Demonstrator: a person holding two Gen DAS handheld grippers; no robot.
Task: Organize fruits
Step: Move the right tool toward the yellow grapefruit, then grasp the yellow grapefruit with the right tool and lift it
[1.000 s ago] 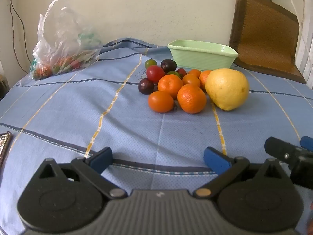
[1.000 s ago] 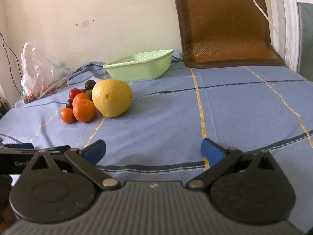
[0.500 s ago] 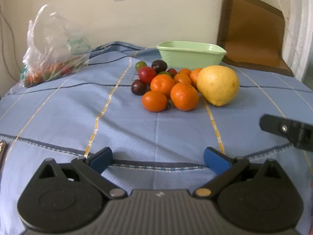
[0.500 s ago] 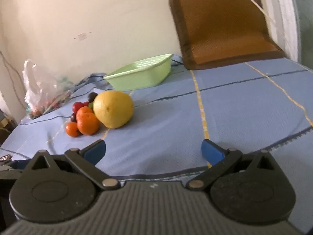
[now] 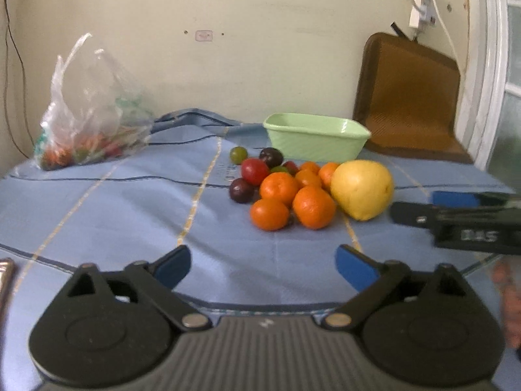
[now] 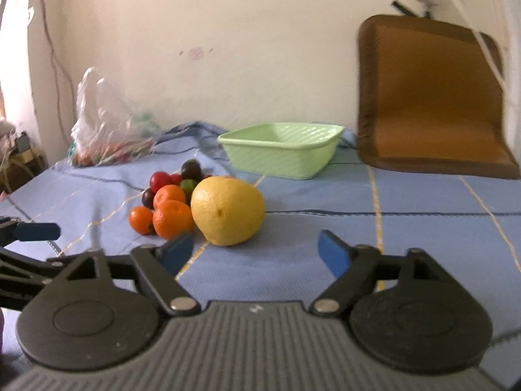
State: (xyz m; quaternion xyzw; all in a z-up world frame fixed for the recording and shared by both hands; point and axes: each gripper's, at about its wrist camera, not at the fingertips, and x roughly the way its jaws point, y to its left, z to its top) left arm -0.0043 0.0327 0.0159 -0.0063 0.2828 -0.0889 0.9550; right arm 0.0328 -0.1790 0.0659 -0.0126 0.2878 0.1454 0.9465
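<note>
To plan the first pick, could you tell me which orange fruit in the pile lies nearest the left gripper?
The front-left orange: it sits at the pile's near edge, lower in the left wrist view than its bigger neighbour.

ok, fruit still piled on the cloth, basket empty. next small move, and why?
Probably ease the right gripper forward onto the big yellow fruit: it lies nearest, just ahead. Its jaws have just been closing, nothing between them, so reopen first. The green basket waits behind.
</note>
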